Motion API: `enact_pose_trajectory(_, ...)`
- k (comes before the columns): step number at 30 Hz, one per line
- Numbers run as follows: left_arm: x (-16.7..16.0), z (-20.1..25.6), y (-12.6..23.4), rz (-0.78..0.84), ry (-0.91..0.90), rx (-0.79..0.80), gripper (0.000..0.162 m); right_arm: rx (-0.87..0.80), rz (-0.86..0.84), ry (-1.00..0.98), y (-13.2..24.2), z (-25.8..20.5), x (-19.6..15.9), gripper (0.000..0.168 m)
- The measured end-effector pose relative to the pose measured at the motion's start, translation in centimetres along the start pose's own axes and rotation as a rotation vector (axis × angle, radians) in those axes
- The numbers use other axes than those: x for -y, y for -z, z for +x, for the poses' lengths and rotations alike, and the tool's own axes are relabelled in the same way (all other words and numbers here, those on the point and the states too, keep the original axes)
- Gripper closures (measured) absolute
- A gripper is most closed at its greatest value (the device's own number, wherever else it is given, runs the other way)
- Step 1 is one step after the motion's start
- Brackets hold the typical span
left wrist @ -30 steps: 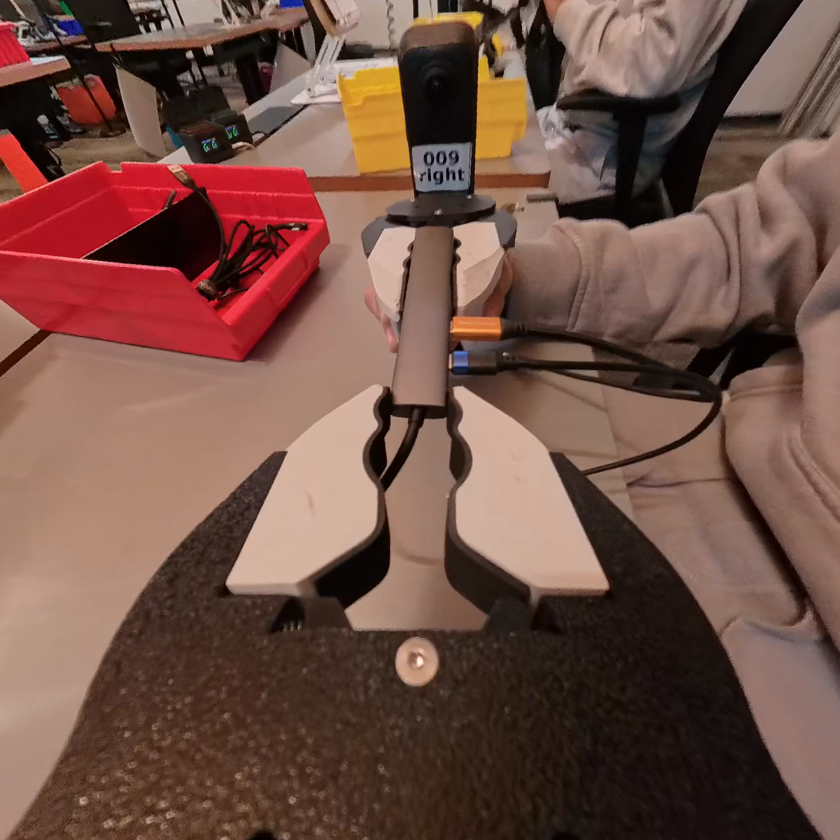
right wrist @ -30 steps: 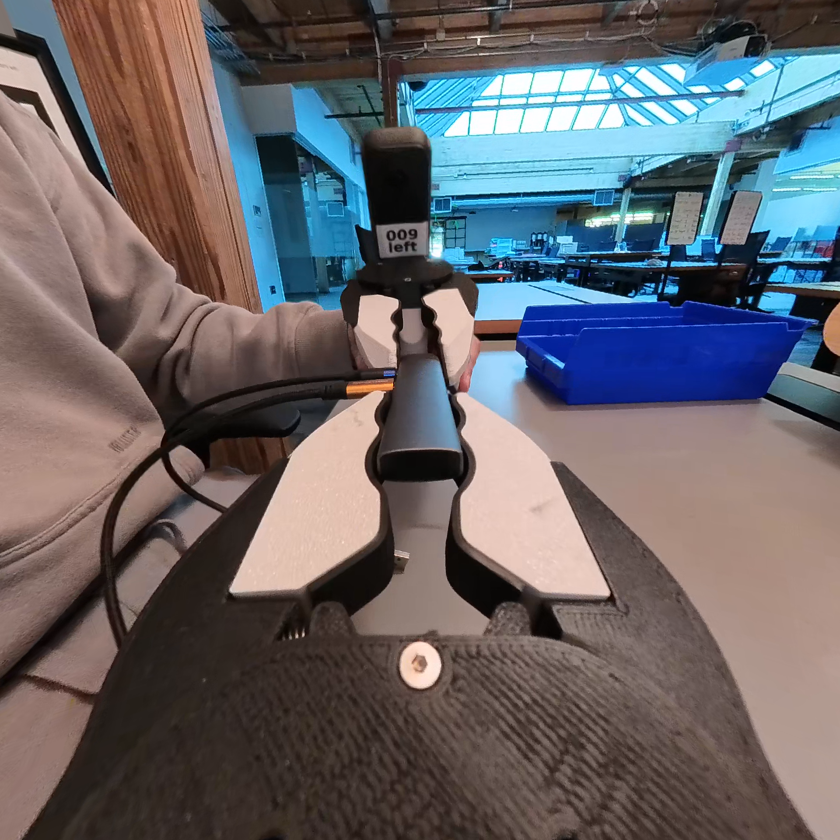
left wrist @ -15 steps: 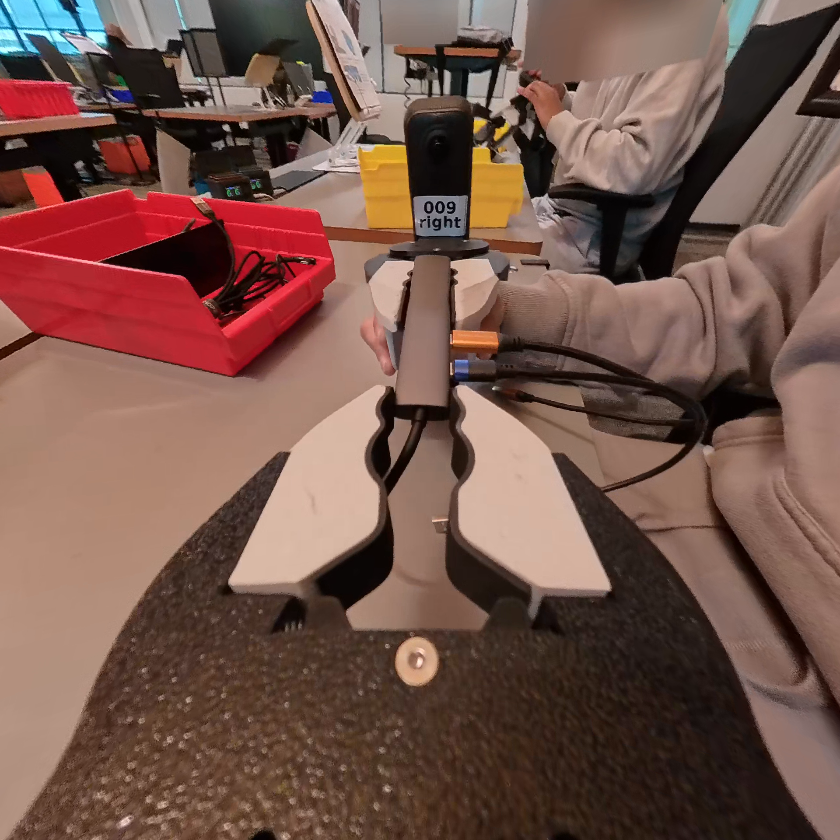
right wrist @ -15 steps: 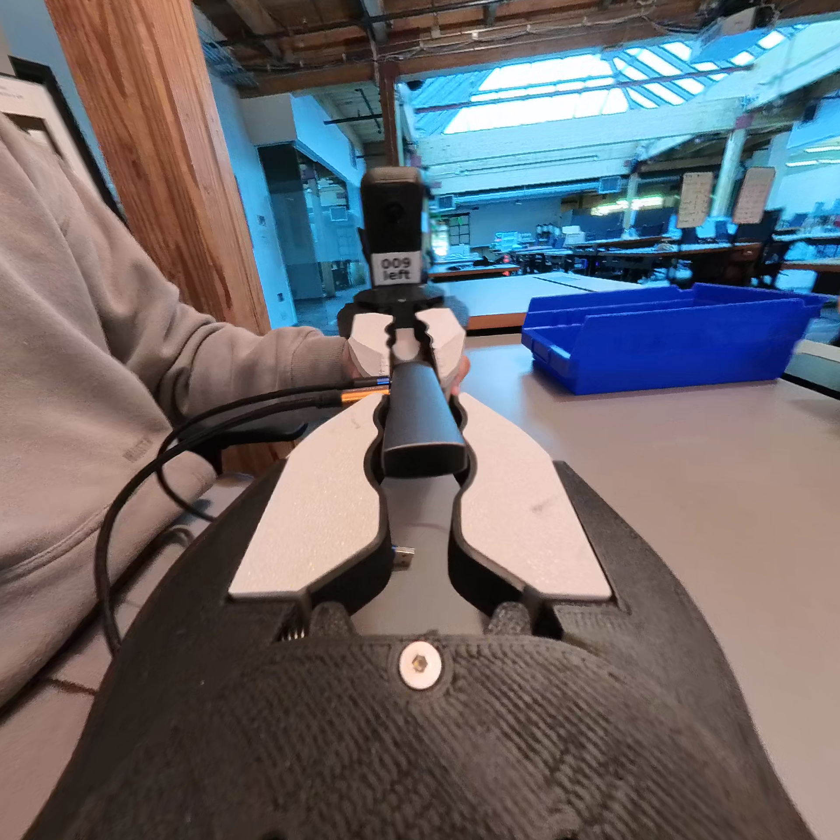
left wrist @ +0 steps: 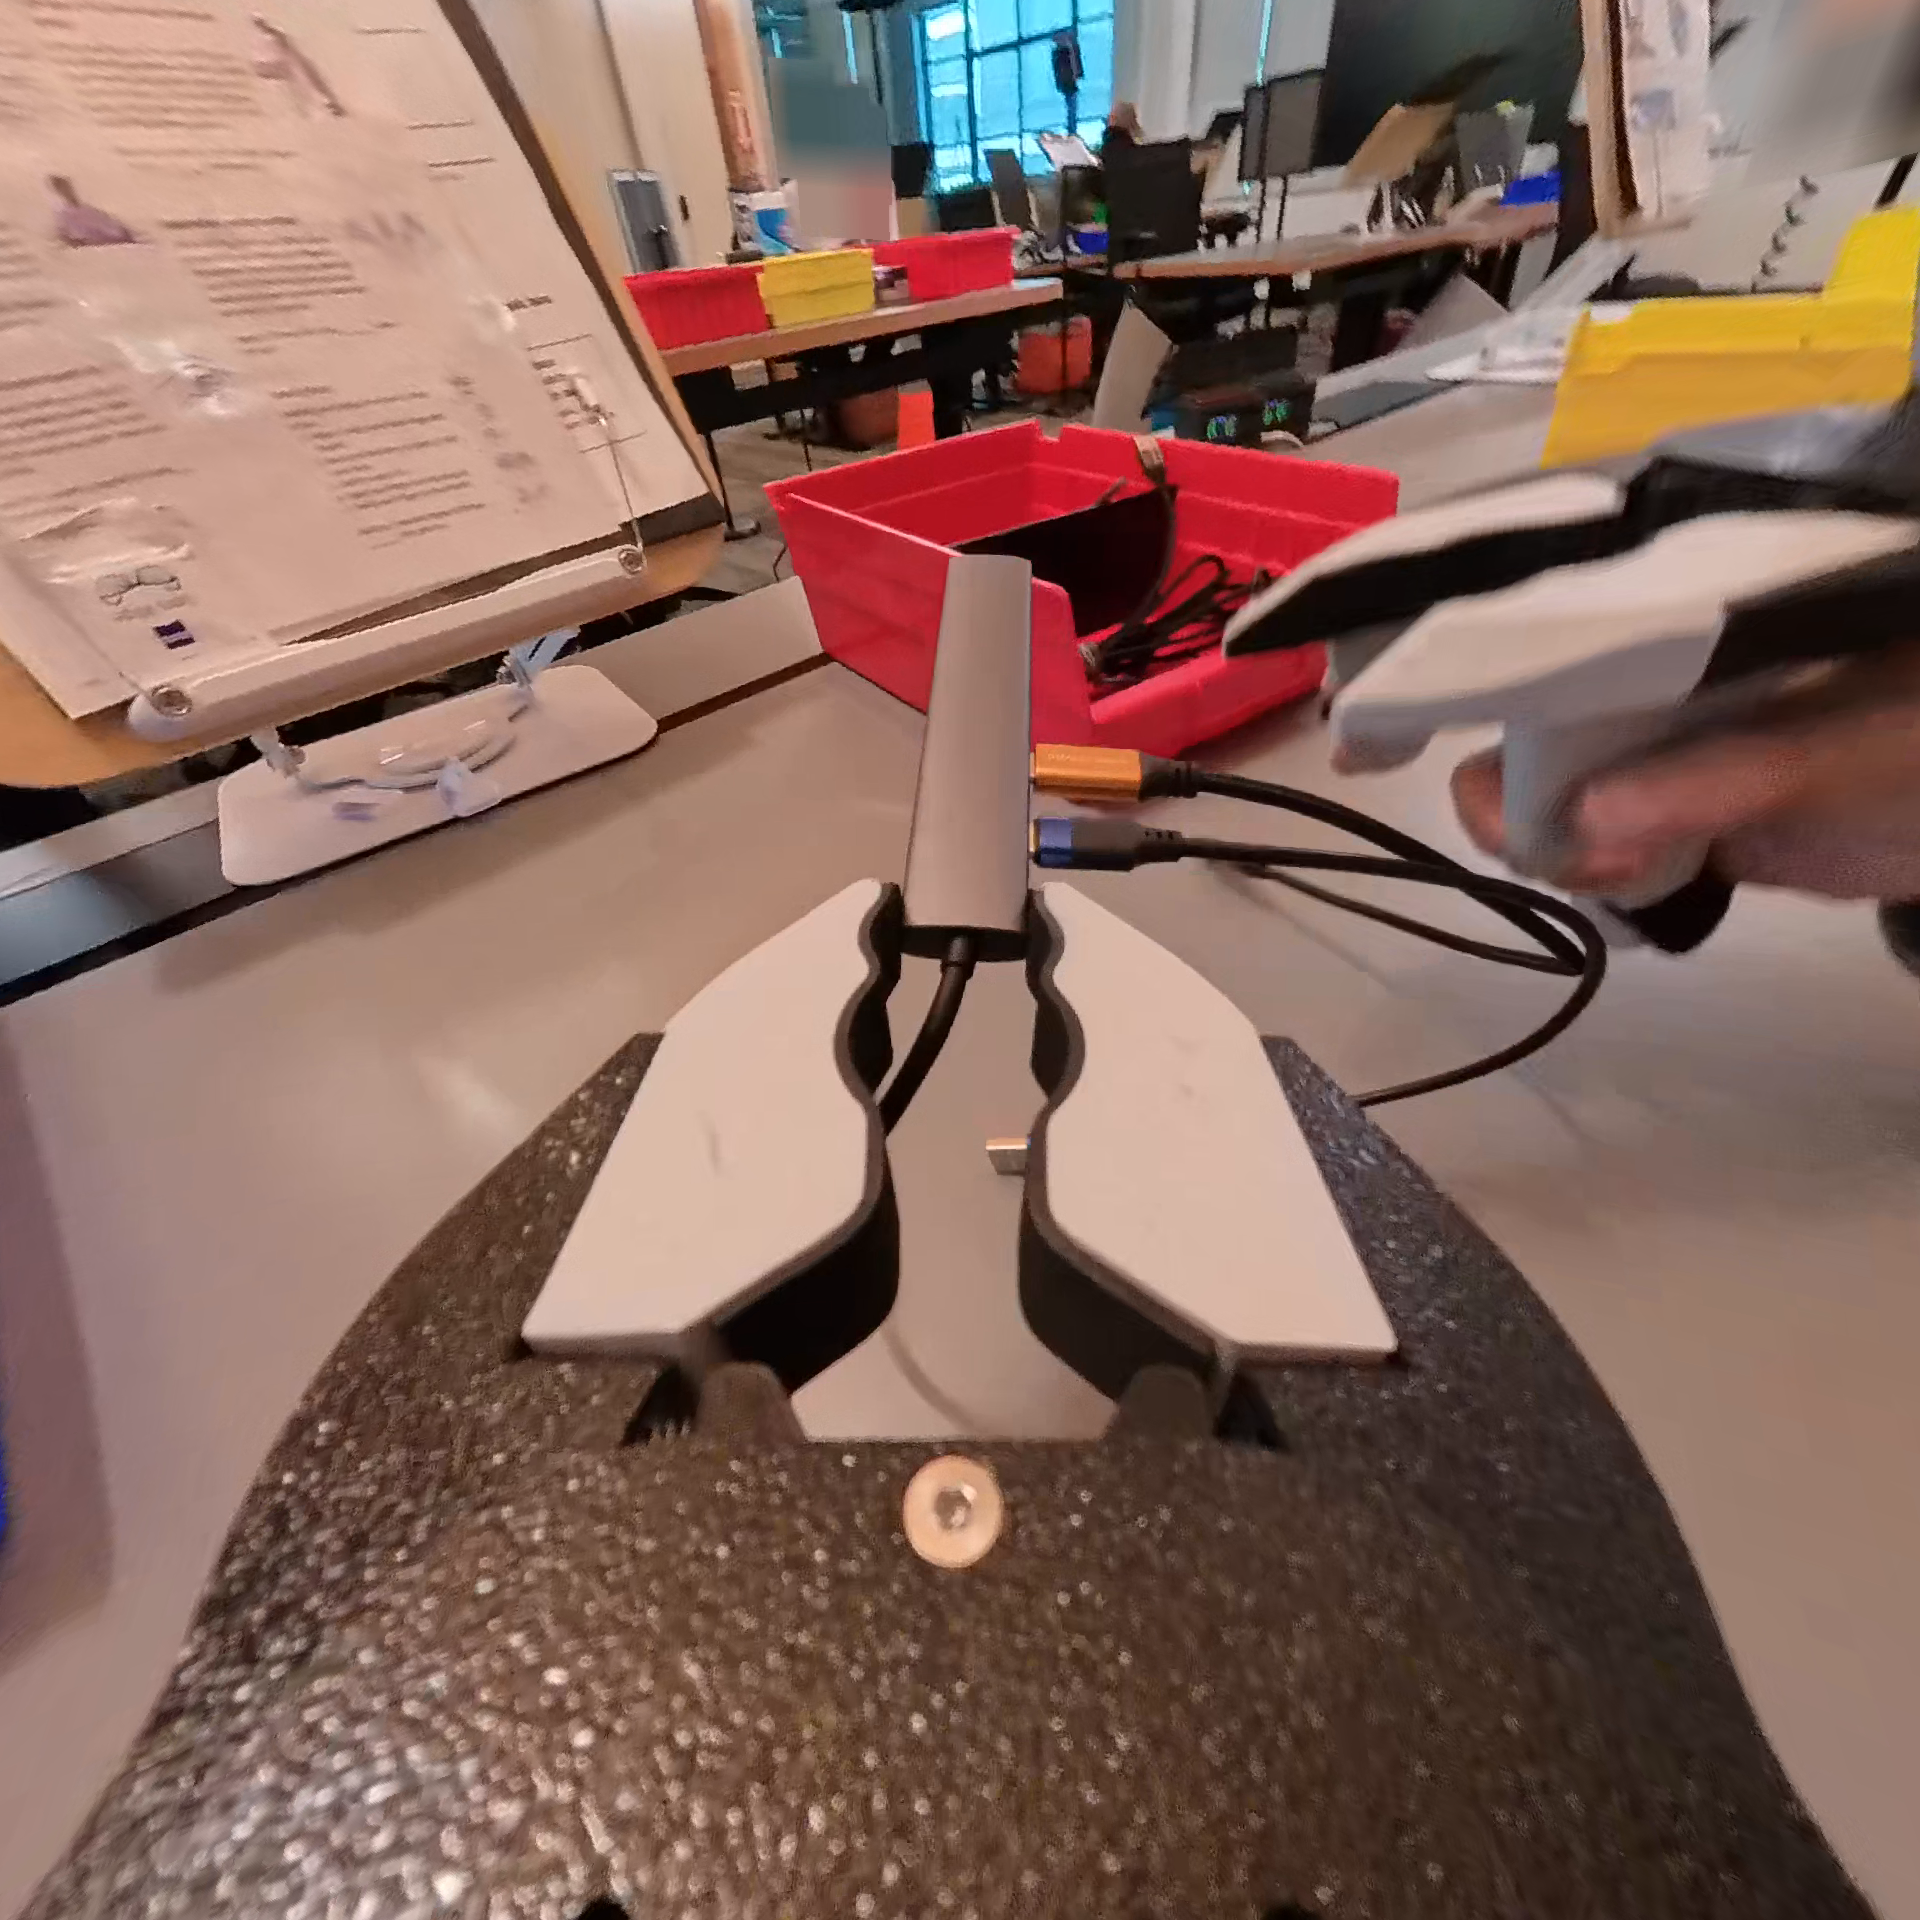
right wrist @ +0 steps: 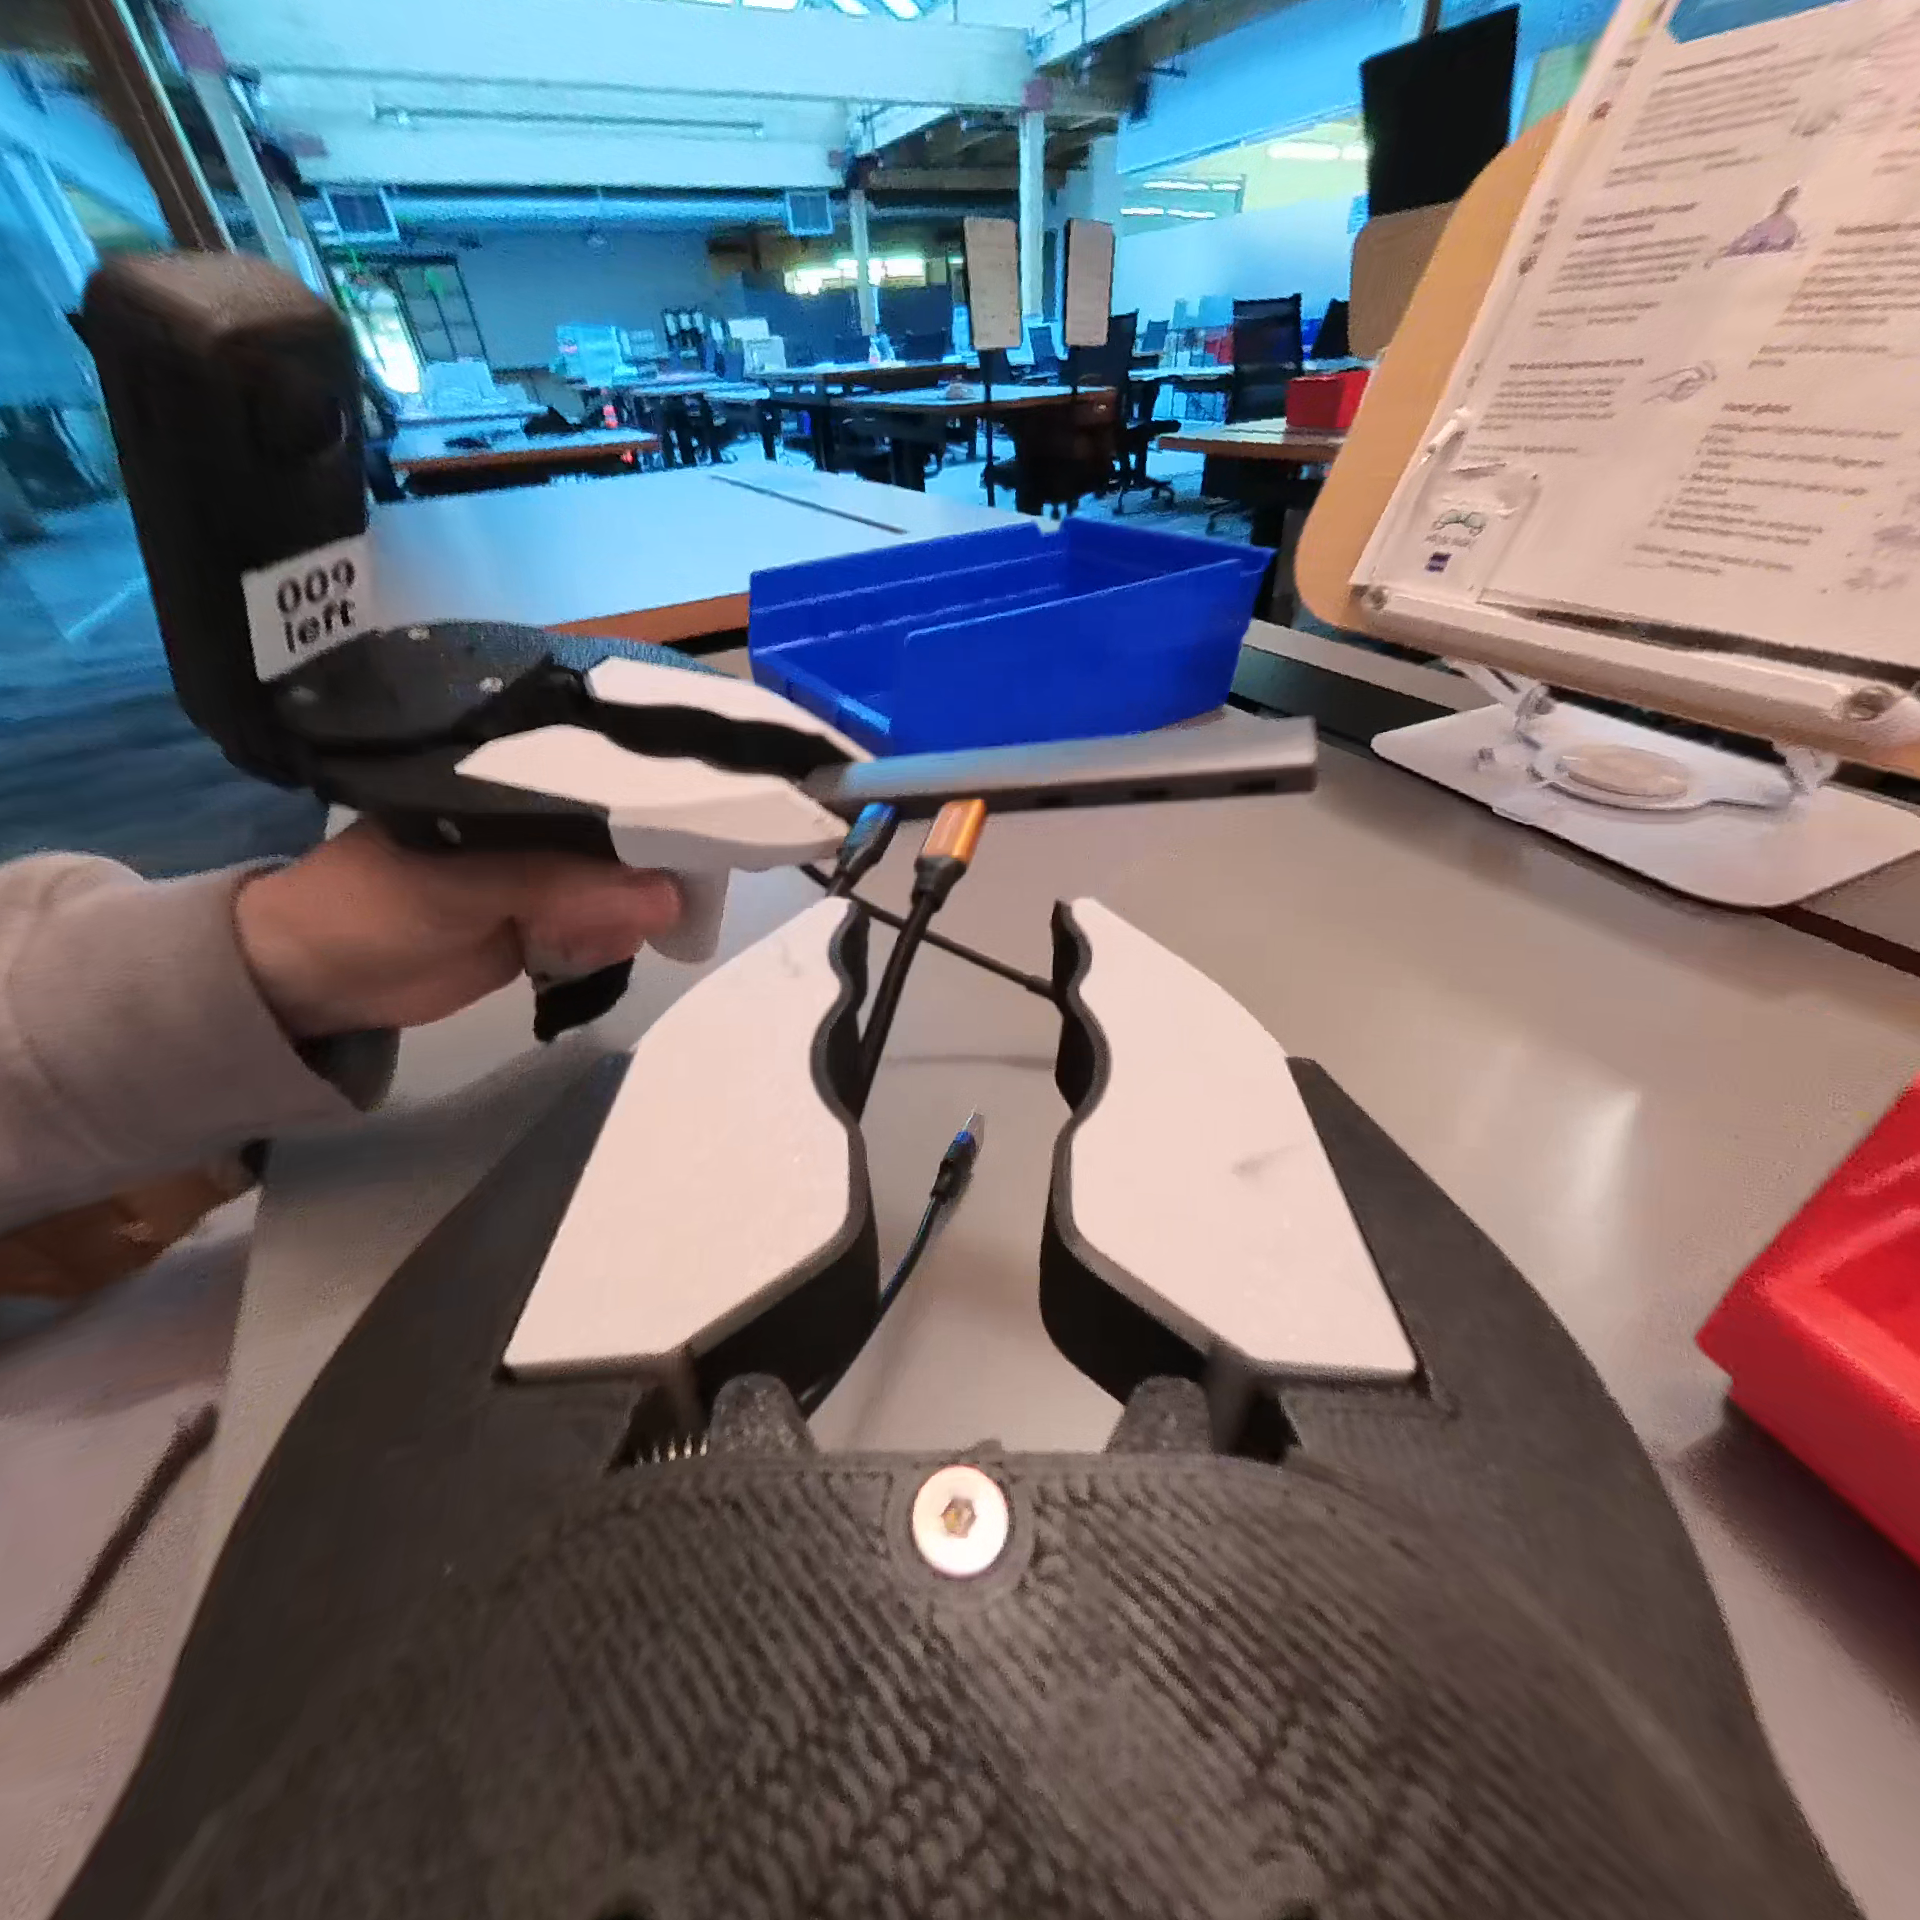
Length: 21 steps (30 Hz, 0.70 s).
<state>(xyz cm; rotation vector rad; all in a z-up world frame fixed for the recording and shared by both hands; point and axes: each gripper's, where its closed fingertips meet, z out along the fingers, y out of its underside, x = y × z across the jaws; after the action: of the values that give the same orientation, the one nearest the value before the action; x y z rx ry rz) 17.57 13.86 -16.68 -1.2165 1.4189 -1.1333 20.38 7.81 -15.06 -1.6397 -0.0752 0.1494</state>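
right gripper (right wrist: 956,925) released the grey hub (left wrist: 971,748), jaws wide, left gripper (left wrist: 961,914) jaws clamping hub's end

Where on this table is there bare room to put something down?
The table is bare between the document stand and the left gripper, and in the right wrist view between that stand and the red bin. It is crowded near the grey hub, where black cables loop under the right gripper.

The hub (left wrist: 971,743) juts ahead from the left claw (left wrist: 961,914), bin (left wrist: 894,561) behind it, document stand (left wrist: 436,753) to its left.
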Motion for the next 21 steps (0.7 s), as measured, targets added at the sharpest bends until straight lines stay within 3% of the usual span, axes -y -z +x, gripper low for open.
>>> enact_pose_trajectory(5,-0.8,-0.3,0.7,0.035,0.023,0.050,0.140,0.036,0.013,-0.063,-1.4,-1.0,-1.2,0.157)
enact_pose_trajectory(9,-1.7,-0.2,1.1,0.021,0.034,0.059,0.140,0.066,-0.090,-0.040,-2.6,-1.8,-3.1,0.143)
enact_pose_trajectory(13,-2.1,-0.7,1.7,0.013,0.035,0.108,0.140,0.027,-0.119,0.053,-2.7,-1.3,-2.9,0.136)
enact_pose_trajectory(21,-1.8,-0.7,2.1,0.022,0.133,0.147,0.140,-0.114,-0.036,0.126,-4.7,-1.8,-1.7,0.156)
